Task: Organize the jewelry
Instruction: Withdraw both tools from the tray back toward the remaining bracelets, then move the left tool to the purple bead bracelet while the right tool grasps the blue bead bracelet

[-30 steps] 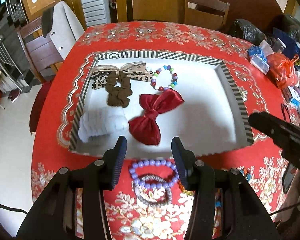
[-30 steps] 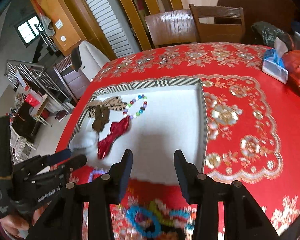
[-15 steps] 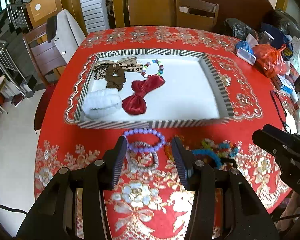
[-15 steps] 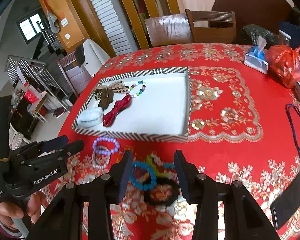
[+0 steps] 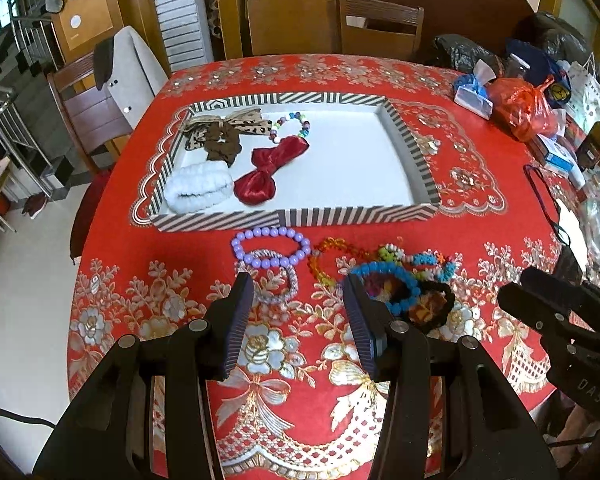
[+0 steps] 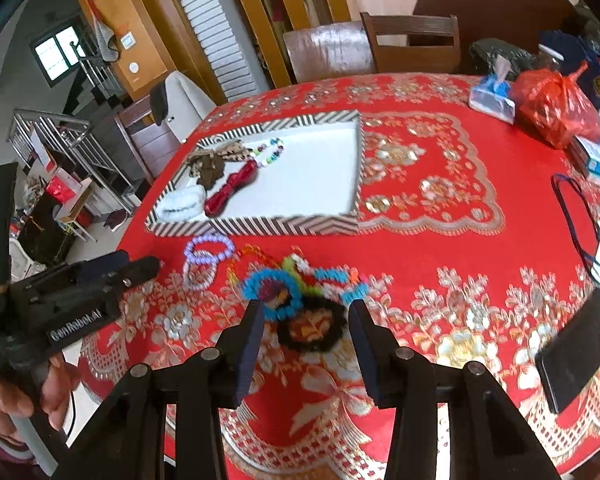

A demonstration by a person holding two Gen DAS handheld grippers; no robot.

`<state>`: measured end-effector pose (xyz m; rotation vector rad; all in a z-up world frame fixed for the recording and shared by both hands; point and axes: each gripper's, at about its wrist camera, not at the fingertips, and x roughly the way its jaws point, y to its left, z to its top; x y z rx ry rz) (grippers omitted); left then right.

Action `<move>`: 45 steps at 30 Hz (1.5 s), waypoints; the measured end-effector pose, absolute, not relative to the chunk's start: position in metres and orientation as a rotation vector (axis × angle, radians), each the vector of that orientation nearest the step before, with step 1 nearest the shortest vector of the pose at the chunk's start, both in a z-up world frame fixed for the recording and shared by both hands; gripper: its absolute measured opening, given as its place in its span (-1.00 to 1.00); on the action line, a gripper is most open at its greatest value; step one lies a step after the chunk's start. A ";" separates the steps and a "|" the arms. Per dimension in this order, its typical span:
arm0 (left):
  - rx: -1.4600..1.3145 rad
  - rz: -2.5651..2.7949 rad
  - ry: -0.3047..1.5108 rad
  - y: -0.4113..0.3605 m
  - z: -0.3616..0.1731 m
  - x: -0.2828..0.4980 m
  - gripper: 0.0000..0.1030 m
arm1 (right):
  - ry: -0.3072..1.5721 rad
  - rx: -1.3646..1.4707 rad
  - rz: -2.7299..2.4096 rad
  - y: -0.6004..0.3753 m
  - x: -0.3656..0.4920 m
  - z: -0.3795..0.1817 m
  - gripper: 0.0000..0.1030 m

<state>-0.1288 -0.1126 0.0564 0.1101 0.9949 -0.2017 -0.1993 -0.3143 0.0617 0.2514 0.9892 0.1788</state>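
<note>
Hovering tilted down over loose bracelets [image 5: 266, 248], left tool [image 5: 298, 292] and right tool [image 6: 306, 318] both apart, empty, striped tray [image 5: 300, 216] beyond

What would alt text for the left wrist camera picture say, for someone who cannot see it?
Two open black jaws of the left gripper hang empty above a red floral tablecloth, over a cluster of beaded bracelets. Beyond lies a striped tray holding a red bow, a white scrunchie and other hair pieces; the right gripper enters at right.
</note>
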 end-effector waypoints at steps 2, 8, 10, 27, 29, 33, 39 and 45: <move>0.100 -0.205 1.008 -0.109 0.054 -0.130 -0.11 | 1.006 0.258 0.169 -0.318 -0.204 0.054 -0.19; 0.044 -0.180 1.052 -0.085 0.042 -0.125 -0.11 | 1.055 0.288 0.158 -0.326 -0.209 0.030 -0.19; 0.021 -0.175 1.076 -0.077 0.037 -0.123 -0.10 | 1.065 0.291 0.159 -0.326 -0.207 0.024 -0.19; -0.092 -0.159 1.179 -0.040 0.003 -0.088 -0.07 | 1.065 0.322 0.264 -0.290 -0.167 0.017 -0.23; -0.099 -0.151 1.185 -0.038 0.001 -0.082 -0.07 | 1.059 0.298 0.272 -0.282 -0.159 0.017 -0.31; -0.116 -0.131 1.194 -0.031 -0.005 -0.068 -0.07 | 1.074 0.285 0.270 -0.276 -0.144 0.009 -0.43; -0.141 -0.127 1.217 -0.024 -0.014 -0.045 -0.07 | 1.107 0.212 0.230 -0.267 -0.127 -0.004 -0.44; -0.145 -0.153 1.243 -0.028 -0.025 -0.023 0.02 | 1.137 0.178 0.220 -0.261 -0.120 -0.013 -0.44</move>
